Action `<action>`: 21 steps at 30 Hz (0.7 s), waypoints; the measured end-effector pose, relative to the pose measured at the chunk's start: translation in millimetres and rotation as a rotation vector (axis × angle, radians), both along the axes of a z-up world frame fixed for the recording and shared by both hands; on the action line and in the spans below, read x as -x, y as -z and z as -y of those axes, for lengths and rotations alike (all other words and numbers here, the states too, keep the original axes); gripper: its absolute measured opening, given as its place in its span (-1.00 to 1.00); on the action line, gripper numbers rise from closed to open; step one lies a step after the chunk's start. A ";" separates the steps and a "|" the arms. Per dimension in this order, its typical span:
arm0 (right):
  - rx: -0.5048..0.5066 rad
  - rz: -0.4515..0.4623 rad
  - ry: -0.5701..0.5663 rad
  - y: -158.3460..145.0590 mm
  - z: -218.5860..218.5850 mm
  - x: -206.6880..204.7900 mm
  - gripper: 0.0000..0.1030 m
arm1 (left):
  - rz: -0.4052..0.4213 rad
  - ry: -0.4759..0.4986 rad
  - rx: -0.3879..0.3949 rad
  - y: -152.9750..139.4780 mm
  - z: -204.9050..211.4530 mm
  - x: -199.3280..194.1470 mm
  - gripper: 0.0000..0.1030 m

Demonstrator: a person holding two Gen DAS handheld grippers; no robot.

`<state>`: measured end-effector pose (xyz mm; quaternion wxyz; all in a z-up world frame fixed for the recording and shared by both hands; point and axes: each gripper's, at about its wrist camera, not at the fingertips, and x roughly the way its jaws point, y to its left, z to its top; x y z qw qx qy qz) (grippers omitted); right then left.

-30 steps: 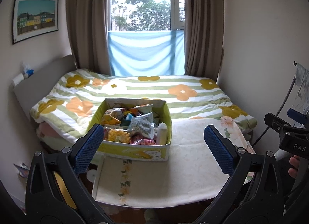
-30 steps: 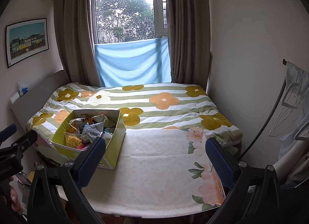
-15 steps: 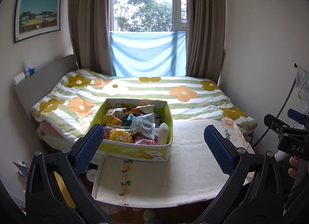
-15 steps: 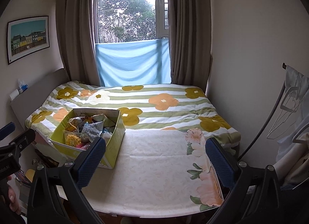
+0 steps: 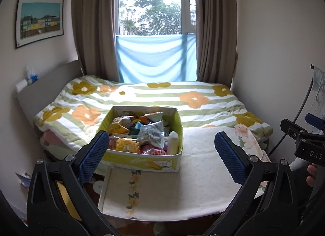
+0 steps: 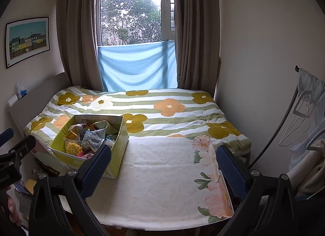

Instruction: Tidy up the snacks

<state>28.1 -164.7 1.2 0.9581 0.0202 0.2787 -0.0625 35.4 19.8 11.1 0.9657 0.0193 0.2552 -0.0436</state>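
Note:
A yellow-green cardboard box [image 5: 142, 161] stands at the back left of a cloth-covered table [image 5: 195, 181]. It is full of several snack packets: a clear bag [image 5: 152, 134], a yellow puffed snack [image 5: 127, 145], a white bottle [image 5: 173, 142]. My left gripper [image 5: 161, 155] is open and empty, held in front of the box. My right gripper [image 6: 162, 170] is open and empty, over the table to the right of the box [image 6: 116, 154]. The right gripper also shows at the edge of the left wrist view.
A bed with a flowered striped quilt [image 5: 162, 99] lies behind the table. A headboard [image 5: 46, 87] is at the left, a clothes rack [image 6: 304, 114] at the right. Walls close in on both sides. The cloth has a flower print [image 6: 213, 185] on its right part.
Both grippers have drifted slightly; the view has shifted a little. Both stay open and empty. The box has not moved.

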 end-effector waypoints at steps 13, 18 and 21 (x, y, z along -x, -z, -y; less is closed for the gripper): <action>-0.009 -0.001 0.014 1.4 4.4 -3.2 0.99 | 0.003 -0.001 -0.032 3.3 6.6 -4.4 0.99; -0.009 -0.002 0.012 2.0 3.8 -2.4 0.99 | 0.004 0.000 -0.032 3.6 7.2 -4.5 0.99; -0.009 -0.006 0.011 2.8 2.0 -3.3 0.99 | 0.003 0.001 -0.026 3.9 6.8 -3.7 0.99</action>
